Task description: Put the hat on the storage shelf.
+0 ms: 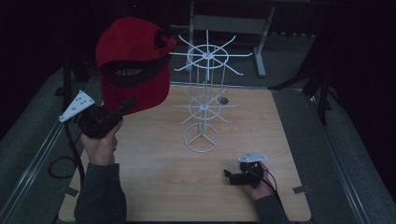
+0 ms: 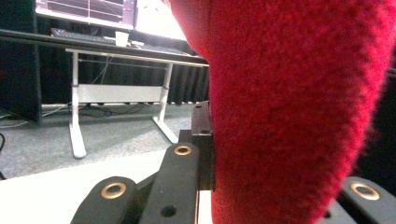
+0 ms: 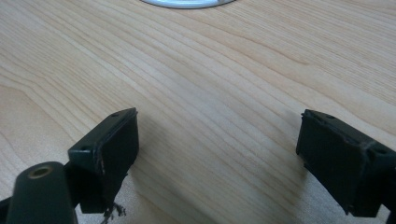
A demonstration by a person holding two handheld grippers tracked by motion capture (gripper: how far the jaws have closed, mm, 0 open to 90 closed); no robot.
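High view: a red cap [image 1: 133, 65] of fuzzy, felt-like cloth, with a dark inner band, is held aloft above the left edge of the table [image 1: 154, 186], beside the top tier of a white wire rack [image 1: 205, 93]. The rack has two wheels of thin radiating prongs on a slender post and a ring base. The left gripper [image 1: 123, 106], raised on a bent wrist and tilted up to the right, pinches the cap's brim; in the left gripper view its black jaws close on the nappy red fabric [image 2: 299, 112]. The right gripper [image 1: 229, 175] rests low on the pale wood-grain tabletop [image 3: 210, 70], its jaws spread wide with nothing between them.
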